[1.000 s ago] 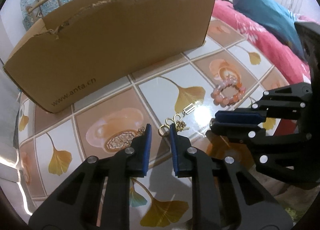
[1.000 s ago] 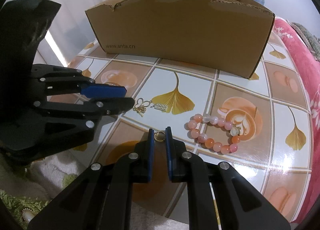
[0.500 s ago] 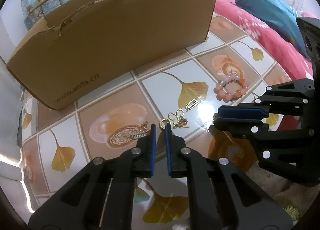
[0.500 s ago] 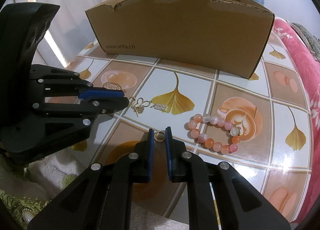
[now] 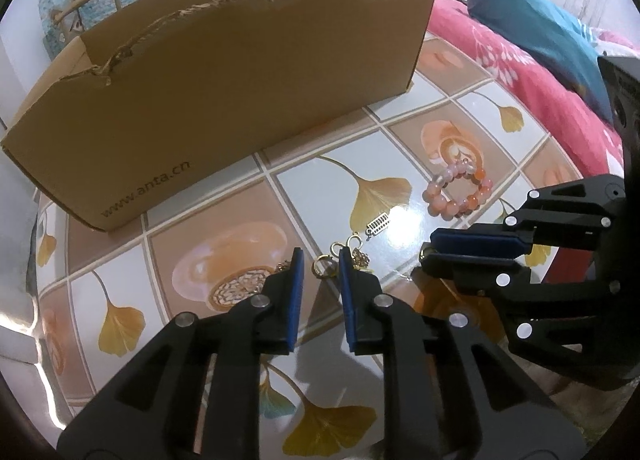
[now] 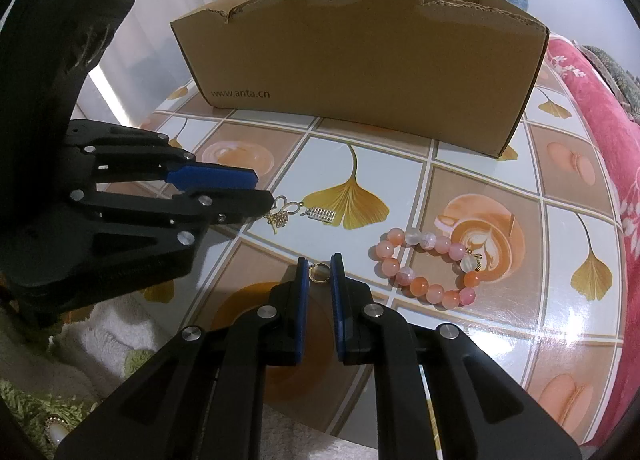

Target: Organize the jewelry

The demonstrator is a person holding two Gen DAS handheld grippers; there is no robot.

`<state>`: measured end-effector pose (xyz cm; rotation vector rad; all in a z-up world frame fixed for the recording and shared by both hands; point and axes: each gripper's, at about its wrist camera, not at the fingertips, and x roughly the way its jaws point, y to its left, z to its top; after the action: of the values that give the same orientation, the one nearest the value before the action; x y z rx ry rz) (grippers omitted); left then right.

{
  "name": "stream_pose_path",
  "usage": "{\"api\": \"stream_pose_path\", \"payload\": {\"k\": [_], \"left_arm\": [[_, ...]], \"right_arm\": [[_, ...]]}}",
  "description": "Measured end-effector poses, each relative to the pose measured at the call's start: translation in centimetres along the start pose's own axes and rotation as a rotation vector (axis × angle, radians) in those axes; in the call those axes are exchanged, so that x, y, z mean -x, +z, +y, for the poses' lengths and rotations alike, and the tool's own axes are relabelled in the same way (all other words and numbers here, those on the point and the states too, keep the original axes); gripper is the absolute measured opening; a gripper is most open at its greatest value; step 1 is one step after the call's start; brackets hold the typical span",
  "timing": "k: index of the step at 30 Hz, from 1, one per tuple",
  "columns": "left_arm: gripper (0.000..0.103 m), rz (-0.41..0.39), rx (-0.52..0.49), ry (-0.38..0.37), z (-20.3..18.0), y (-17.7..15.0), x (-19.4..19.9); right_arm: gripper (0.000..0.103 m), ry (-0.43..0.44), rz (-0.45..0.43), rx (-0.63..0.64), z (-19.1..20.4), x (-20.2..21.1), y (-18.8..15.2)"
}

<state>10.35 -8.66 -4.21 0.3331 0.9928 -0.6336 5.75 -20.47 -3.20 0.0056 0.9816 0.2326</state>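
Left gripper (image 5: 320, 266): jaws opening, small gold ring (image 5: 323, 265) between them, pads not pressing. Right gripper (image 6: 319, 272): clamped on a second gold ring (image 6: 319, 273). Pink bead bracelet (image 6: 430, 265) lies right. Brown cardboard box (image 6: 360, 72) stands far; contents not visible.

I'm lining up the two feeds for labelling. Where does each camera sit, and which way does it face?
Left wrist: on the left gripper, looking down its opening fingers at a gold ring lying between them, not pinched; right gripper at right.
Right wrist: on the right gripper, shut on a small ring; left gripper at left.
Shared: box, bead bracelet, table.
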Motion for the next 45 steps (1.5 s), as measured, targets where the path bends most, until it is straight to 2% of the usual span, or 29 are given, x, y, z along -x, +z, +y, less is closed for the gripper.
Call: {"api": "stream_pose_path", "payload": {"k": [13, 19, 24, 34, 38, 45], "left_arm": [[0.017, 0.011, -0.019, 0.023, -0.63, 0.37, -0.44], [0.016, -0.008, -0.005, 0.027, -0.28, 0.42, 0.06], [0.016, 0.007, -0.041, 0.044, -0.58, 0.15, -0.29], [0.016, 0.007, -0.058, 0.034, -0.81, 0.27, -0.45], [0.012, 0.006, -0.042, 0.009, -0.47, 0.12, -0.32], [0.011, 0.000, -0.033, -0.001, -0.32, -0.10, -0.16]], "right_arm": [[0.011, -0.001, -0.002, -0.002, 0.00, 0.04, 0.07], [0.011, -0.002, -0.002, -0.002, -0.01, 0.04, 0.05], [0.011, -0.002, -0.003, -0.003, -0.05, 0.05, 0.01], [0.011, -0.002, -0.004, -0.003, -0.07, 0.05, 0.04], [0.011, -0.002, -0.005, -0.003, -0.02, 0.04, 0.06], [0.011, -0.001, -0.006, -0.003, 0.06, 0.05, 0.10]]}}
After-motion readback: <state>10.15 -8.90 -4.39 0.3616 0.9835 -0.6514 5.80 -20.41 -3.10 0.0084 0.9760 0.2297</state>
